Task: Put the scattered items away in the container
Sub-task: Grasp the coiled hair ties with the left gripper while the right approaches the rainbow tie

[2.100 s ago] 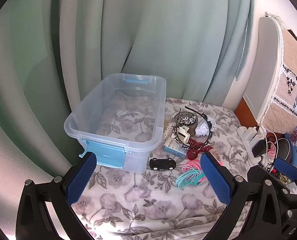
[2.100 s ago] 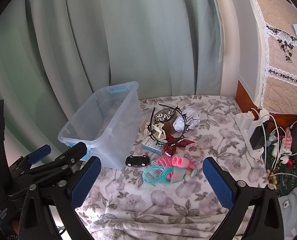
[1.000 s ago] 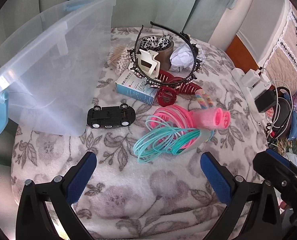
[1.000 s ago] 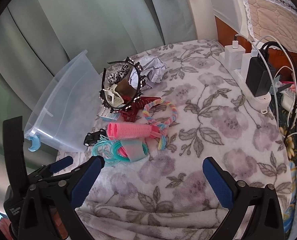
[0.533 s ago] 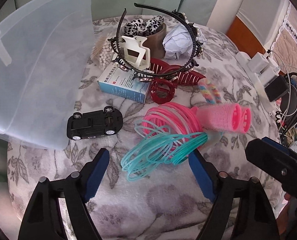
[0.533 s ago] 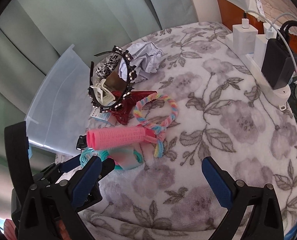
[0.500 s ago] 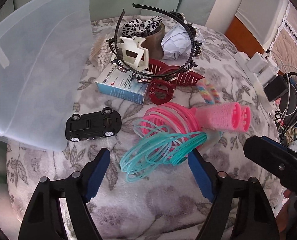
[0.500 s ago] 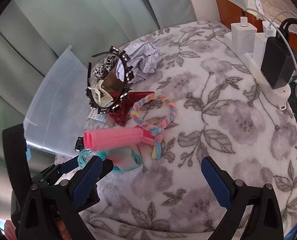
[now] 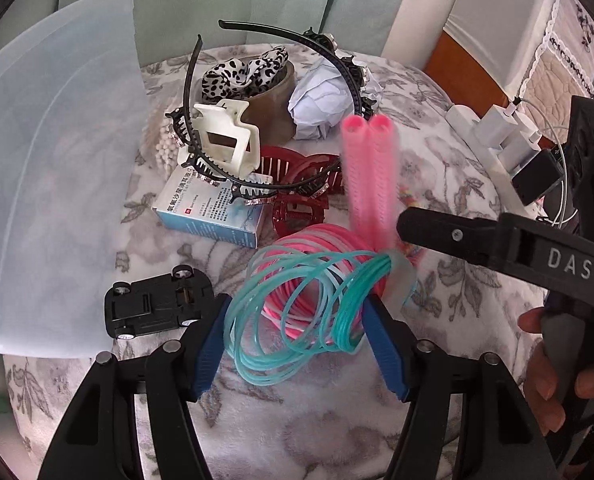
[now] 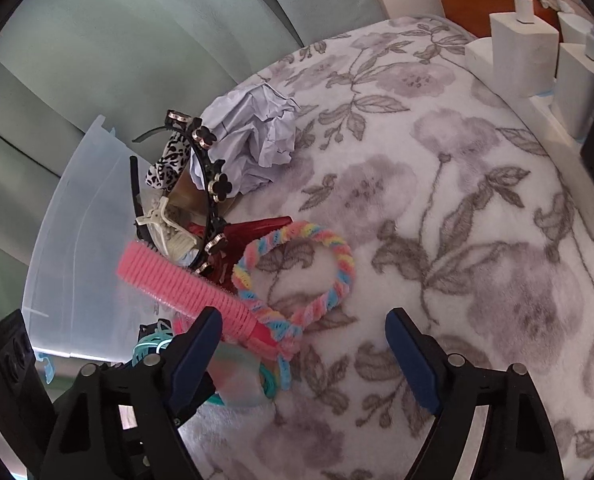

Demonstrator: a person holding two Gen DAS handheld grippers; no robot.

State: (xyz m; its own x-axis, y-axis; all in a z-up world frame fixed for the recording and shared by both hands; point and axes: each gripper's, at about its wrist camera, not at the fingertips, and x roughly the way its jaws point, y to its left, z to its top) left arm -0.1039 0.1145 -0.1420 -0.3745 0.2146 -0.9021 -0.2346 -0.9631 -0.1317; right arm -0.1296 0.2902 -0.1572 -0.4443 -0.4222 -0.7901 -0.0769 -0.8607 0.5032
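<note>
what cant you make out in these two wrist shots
- Container: left wrist view cuts off all but one translucent wall, so its inside is unseen.
- Pink rollers: motion-blurred in the left view; what lifts them cannot be told.
- Left gripper: fingers straddle the teal bands; contact is unclear.
- Blue box: print too small to read.
- Toy car: in the right view, hidden behind the gripper finger.

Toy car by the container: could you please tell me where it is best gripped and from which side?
Grip the toy car mid-body, across its long flanks between the wheels, coming down from above. It lies upside down with the chassis up, and one end sits close to the container, so an end-on grip looks cramped.
</note>
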